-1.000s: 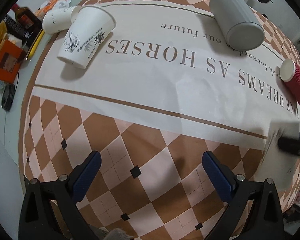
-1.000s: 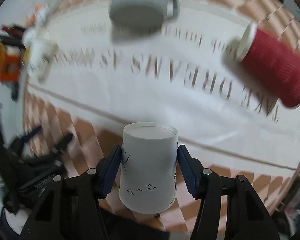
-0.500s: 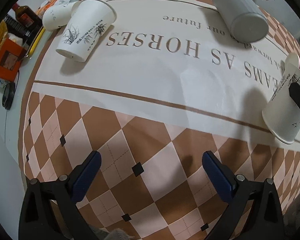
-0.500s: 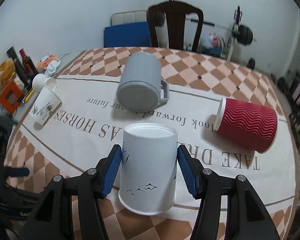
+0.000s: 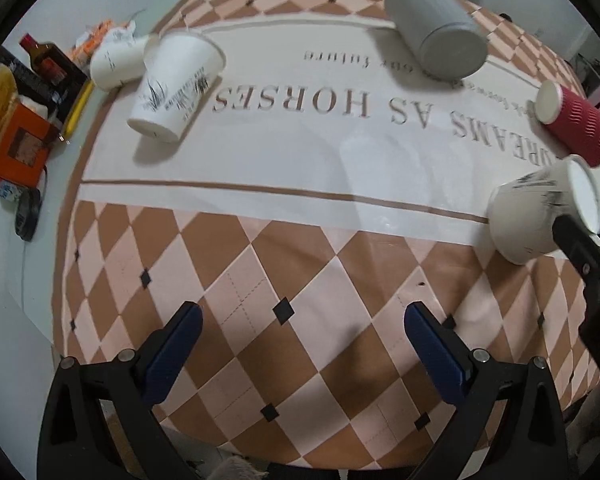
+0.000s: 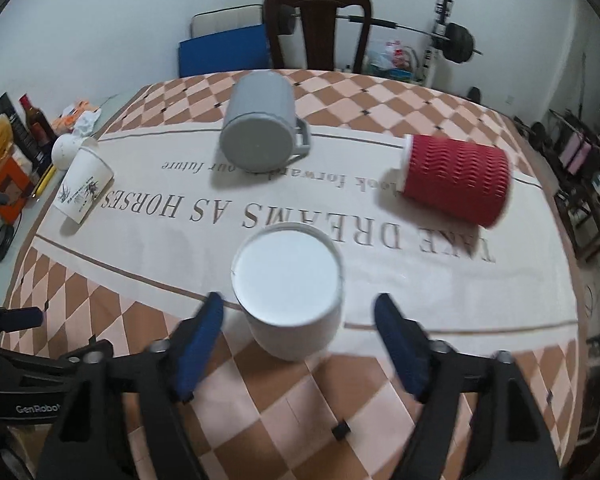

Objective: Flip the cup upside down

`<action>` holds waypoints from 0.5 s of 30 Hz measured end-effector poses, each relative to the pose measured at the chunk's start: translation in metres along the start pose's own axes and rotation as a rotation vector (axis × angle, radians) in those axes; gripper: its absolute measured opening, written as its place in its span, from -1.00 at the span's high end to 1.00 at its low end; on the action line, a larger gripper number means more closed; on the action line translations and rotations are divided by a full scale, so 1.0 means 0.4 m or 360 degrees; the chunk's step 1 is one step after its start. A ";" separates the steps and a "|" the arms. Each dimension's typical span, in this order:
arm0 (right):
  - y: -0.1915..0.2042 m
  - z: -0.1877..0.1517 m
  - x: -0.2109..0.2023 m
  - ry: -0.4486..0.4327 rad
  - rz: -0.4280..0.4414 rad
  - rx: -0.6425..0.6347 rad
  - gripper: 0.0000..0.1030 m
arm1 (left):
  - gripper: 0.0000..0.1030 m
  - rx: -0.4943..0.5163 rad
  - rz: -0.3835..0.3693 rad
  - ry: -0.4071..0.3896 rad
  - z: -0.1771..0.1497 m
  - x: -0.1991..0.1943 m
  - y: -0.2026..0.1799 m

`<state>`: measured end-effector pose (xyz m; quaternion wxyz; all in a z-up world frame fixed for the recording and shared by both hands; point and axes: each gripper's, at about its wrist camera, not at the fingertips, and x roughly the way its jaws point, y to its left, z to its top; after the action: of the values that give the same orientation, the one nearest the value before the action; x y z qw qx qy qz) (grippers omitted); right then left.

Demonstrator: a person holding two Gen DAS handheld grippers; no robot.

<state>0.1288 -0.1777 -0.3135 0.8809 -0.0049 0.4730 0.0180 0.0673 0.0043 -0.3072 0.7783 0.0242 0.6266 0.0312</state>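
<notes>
A white paper cup [image 6: 288,292] stands upside down on the checked tablecloth, its flat base up. My right gripper [image 6: 300,332] is open, its blue fingers apart on either side of the cup and not touching it. The cup also shows at the right edge of the left wrist view [image 5: 540,216], with the right gripper's black body beside it. My left gripper [image 5: 300,340] is open and empty over the near checked part of the cloth.
A grey mug [image 6: 260,136], a red ribbed cup [image 6: 456,176] and a white printed paper cup [image 6: 82,186] lie on their sides further back. Another white cup [image 5: 116,64], bottles and boxes [image 5: 20,136] sit at the left edge. A chair [image 6: 318,28] stands behind the table.
The right gripper set the white cup down base up and opened, drawing back a little from it. The left gripper stayed open in about the same place.
</notes>
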 end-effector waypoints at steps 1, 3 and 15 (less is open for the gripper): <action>-0.006 -0.004 -0.016 -0.0001 -0.0023 0.0018 -0.69 | -1.00 0.0008 0.0003 -0.0017 -0.004 -0.014 -0.002; -0.017 -0.015 -0.052 0.0027 -0.0070 0.0051 -0.92 | -1.00 0.0034 0.0007 -0.0057 -0.019 -0.058 -0.011; -0.083 -0.041 -0.470 0.0012 -0.0310 0.0211 -0.96 | -1.00 0.0164 -0.0169 -0.0413 -0.030 -0.439 -0.057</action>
<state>0.0126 -0.2163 -0.1662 0.8751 0.0074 0.4737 -0.0989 0.0187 -0.0322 -0.1406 0.8511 0.0348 0.5219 -0.0456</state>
